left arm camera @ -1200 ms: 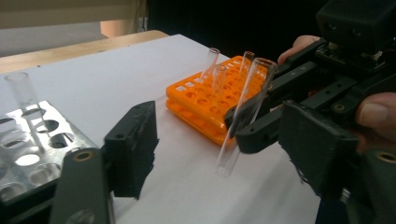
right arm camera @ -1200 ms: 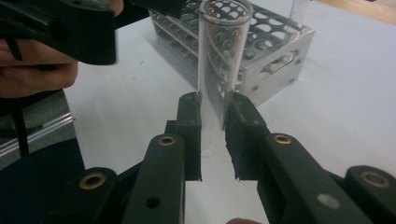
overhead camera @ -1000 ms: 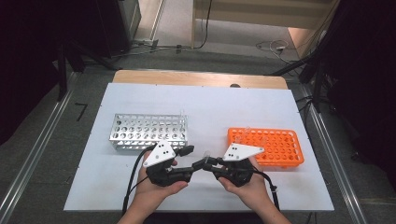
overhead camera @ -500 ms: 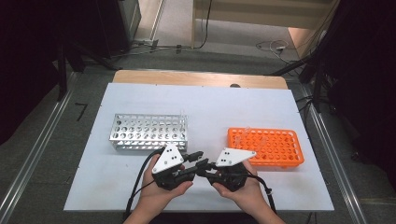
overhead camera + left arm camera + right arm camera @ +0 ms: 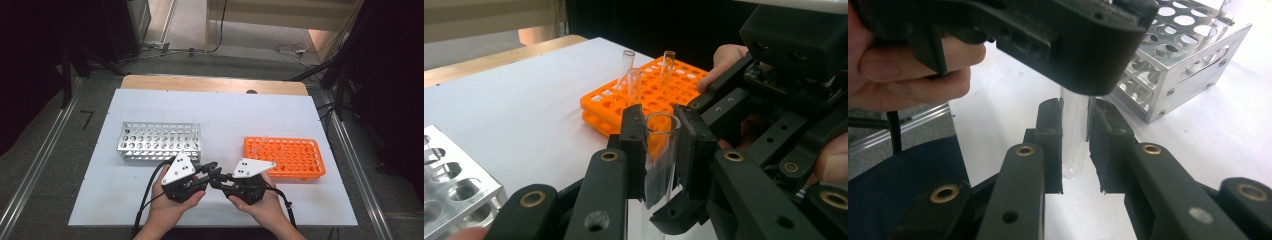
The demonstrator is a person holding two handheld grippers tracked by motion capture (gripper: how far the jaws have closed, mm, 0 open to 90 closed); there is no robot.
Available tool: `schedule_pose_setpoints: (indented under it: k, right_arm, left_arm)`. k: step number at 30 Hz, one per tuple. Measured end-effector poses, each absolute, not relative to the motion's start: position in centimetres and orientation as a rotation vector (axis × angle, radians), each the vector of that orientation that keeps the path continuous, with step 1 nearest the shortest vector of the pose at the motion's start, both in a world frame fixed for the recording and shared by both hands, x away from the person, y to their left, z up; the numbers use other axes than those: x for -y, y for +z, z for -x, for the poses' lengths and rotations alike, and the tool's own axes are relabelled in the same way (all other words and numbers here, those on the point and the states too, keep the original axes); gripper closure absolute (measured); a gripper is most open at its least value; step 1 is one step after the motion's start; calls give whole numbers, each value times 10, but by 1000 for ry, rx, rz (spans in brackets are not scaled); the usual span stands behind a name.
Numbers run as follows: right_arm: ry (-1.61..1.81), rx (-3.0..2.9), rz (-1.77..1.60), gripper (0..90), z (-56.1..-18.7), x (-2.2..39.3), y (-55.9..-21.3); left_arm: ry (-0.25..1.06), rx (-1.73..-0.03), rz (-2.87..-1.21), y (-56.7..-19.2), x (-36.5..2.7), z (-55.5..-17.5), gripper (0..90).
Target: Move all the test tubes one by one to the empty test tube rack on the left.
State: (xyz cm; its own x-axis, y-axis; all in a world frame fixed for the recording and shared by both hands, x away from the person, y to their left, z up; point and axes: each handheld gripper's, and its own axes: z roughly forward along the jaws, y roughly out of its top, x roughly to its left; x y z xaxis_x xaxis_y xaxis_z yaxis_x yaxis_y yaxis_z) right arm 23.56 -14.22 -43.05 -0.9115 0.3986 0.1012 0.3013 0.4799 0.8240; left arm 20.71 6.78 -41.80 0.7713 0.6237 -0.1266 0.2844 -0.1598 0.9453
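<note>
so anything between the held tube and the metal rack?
Nothing visible. The glass tube is clamped by both the left gripper and the right gripper, and only bare white table lies between it and the metal rack just behind.

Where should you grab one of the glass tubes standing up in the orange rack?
Grip a tube near its open top, the part standing clear above the orange rack. Come from straight above with the jaws on either side of the round wall. It stands upright in its hole, so it probably lifts straight out.
</note>
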Motion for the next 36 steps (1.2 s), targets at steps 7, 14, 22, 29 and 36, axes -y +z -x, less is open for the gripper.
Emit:
schedule_pose_setpoints:
  k: [7, 14, 22, 29, 36]
  right_arm:
    - [1484, -2607, -642, 508, -239, 162, -428]
    - [1543, -2555, -659, 324, -239, 188, -424]
    - [1541, -2499, -734, 74, -240, 219, -424]
    - [1529, -2432, -784, 0, -238, 247, -426]
    - [1490, -2392, -838, 0, -235, 270, -431]
  left_arm:
    - [375, -738, -1731, -414, -78, -212, 765]
    - [406, -764, -1720, -410, -91, -219, 766]
    - [436, -785, -1695, -404, -107, -227, 766]
    - [469, -826, -1673, -398, -125, -237, 766]
    - [497, -861, -1651, -393, -142, -247, 767]
